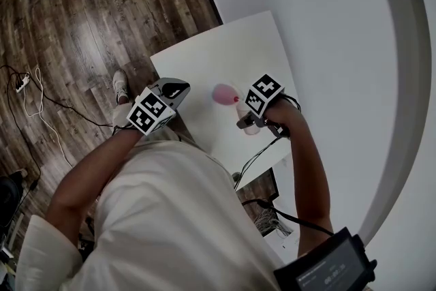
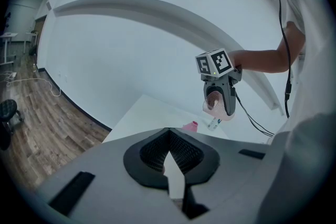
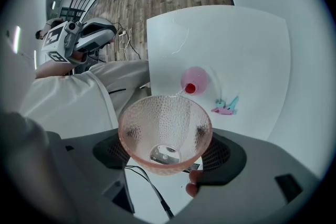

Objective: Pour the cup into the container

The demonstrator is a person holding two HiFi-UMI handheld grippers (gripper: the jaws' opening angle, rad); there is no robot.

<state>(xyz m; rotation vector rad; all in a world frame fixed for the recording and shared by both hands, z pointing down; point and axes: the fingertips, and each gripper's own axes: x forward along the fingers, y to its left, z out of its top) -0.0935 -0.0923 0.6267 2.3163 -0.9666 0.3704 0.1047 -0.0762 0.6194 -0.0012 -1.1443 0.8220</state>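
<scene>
My right hand-held gripper is clamped on the one cup, a clear pink plastic cone with a dimpled wall and a small round base. It is held in the air, near the container. That single container is round and pink, with a red spot at its edge, and stands on the white, smooth tabletop. Beside the container lies one small teal-and-pink piece. My left hand-held gripper is off the tabletop's edge, away from the container, its ribbed black jaws closed and empty.

White table, pink container resting on it, small teal-and-pink piece nearby.
</scene>
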